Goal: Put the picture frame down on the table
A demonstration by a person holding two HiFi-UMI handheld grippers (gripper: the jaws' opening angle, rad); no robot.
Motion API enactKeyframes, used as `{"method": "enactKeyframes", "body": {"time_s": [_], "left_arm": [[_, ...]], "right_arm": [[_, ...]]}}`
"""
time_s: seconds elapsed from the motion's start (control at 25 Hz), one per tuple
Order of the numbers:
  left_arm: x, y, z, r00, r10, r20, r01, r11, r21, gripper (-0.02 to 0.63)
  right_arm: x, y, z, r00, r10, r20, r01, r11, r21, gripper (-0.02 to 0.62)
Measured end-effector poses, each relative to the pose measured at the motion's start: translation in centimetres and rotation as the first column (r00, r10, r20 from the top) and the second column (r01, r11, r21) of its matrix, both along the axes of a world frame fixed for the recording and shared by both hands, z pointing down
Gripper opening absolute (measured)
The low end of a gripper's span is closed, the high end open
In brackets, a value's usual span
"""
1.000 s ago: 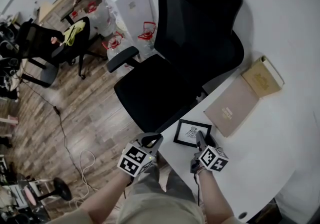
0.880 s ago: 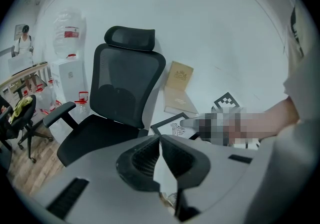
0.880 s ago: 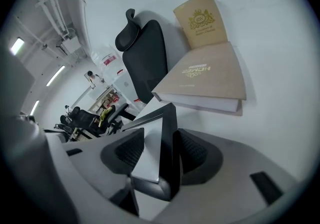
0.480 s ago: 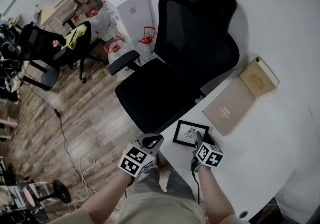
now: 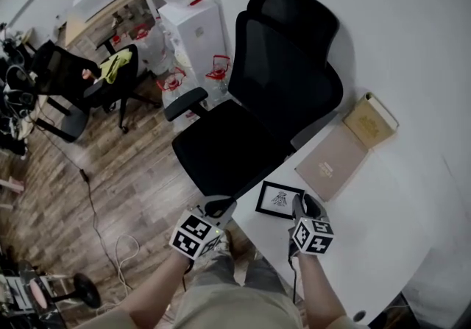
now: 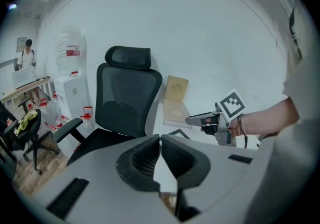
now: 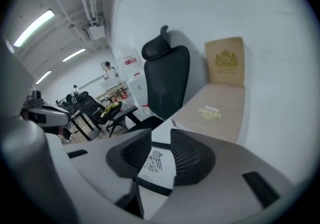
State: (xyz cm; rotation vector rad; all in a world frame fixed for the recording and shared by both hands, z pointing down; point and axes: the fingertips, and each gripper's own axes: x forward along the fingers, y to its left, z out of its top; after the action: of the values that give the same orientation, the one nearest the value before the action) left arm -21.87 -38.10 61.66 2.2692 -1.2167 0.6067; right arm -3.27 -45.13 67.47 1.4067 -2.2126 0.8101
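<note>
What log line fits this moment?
picture frame: flat on table | right gripper: above frame, jaws just closed partway, gripping nothing | left gripper: shut, empty

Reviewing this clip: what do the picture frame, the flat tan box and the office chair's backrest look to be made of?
Picture frame: matte black border, plastic or painted wood, can't tell which; white printed sheet inside.
Flat tan box: matte card or paperboard, judging by its dull surface and printed logo.
Chair backrest: probably black mesh; it looks slightly see-through in the left gripper view.
</note>
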Motion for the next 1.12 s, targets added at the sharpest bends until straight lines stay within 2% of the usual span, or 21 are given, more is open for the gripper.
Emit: {"method": "enactKeyframes", "body": {"time_s": [0.2,0.44,0.64,0.84,1.0,1.12], "left_arm": [[-0.9,-0.4,-4.4,1.0,0.003,0.015,-0.004,0.996,0.088,0.032],[-1.2,-0.6,-10.7,1.0,0.008,0.017,-0.012,0.973,0.229,0.032],[-1.8,-0.1,-16.7,1.0,0.008,-0.001,-0.007,0.934,0.356,0.032],[-2.4,1.1,-22.2,1.0,0.011,-0.003,-0.008,0.891,0.454,0.032],[-2.6,2.3,-26.4,0.999,0.014,-0.033,0.006,0.852,0.524,0.032],[-2.5,2.9,-28.6,1.0,0.023,-0.02,-0.007,0.822,0.569,0.032]], "right_arm": [[-1.0,-0.1,-8.0,0.996,-0.087,-0.018,0.089,0.98,0.181,0.107],[-2.0,1.4,-17.6,0.988,-0.136,0.067,0.107,0.94,0.324,0.056],[-3.2,3.6,-24.5,0.973,-0.197,0.117,0.133,0.901,0.413,0.043],[-4.0,6.0,-30.8,0.959,-0.25,0.135,0.143,0.835,0.532,0.032],[-4.0,7.6,-34.4,0.953,-0.267,0.143,0.131,0.789,0.6,0.023],[-3.9,8.4,-36.0,0.951,-0.278,0.138,0.132,0.764,0.632,0.021]]}}
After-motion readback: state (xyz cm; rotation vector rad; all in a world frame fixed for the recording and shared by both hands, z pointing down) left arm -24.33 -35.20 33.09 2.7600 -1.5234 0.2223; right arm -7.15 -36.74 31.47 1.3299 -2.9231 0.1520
